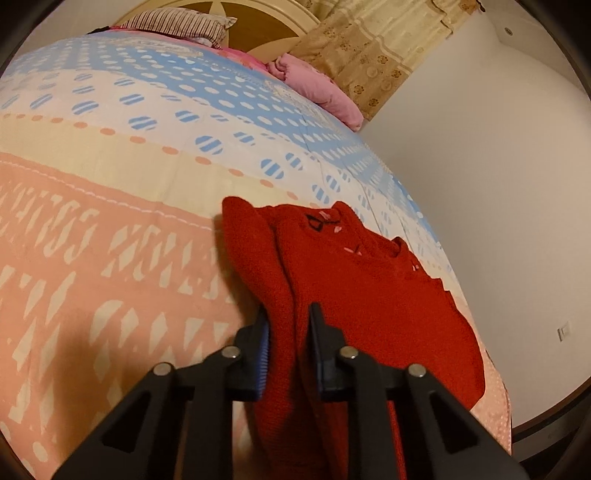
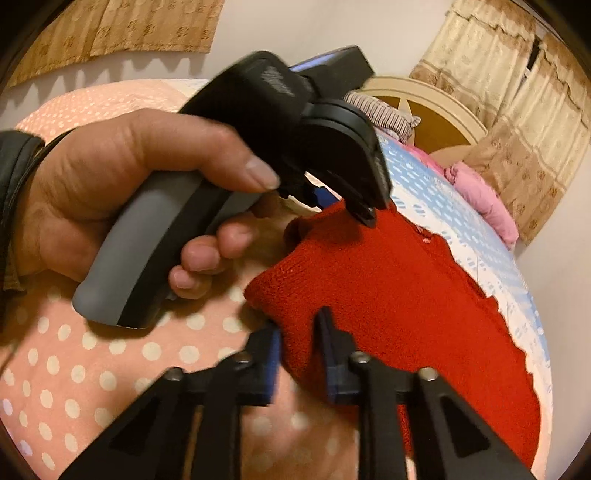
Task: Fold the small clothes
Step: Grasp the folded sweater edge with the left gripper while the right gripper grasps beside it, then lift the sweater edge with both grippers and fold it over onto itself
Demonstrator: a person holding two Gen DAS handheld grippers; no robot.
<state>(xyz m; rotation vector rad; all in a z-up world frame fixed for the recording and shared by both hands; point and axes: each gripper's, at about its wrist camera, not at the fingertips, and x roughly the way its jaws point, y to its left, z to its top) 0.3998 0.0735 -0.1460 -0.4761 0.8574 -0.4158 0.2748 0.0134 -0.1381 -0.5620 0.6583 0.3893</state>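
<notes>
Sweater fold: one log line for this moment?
step: grasp | left tool: shut on red sweater | right tool: shut on sweater edge | sweater on bed

One red sweater (image 1: 373, 291) on the bed, and that is the only garment laid out for folding. Two grippers on show: the left gripper (image 1: 289, 325) and the right gripper (image 2: 300, 332), two fingers apiece, so four fingers in all. One hand (image 2: 122, 192) in sight, wrapped round a grey handle. One patterned quilt (image 1: 110, 206), one striped pillow (image 1: 177, 26), one pink bundle (image 1: 325, 92), one round headboard (image 1: 258, 22)
</notes>
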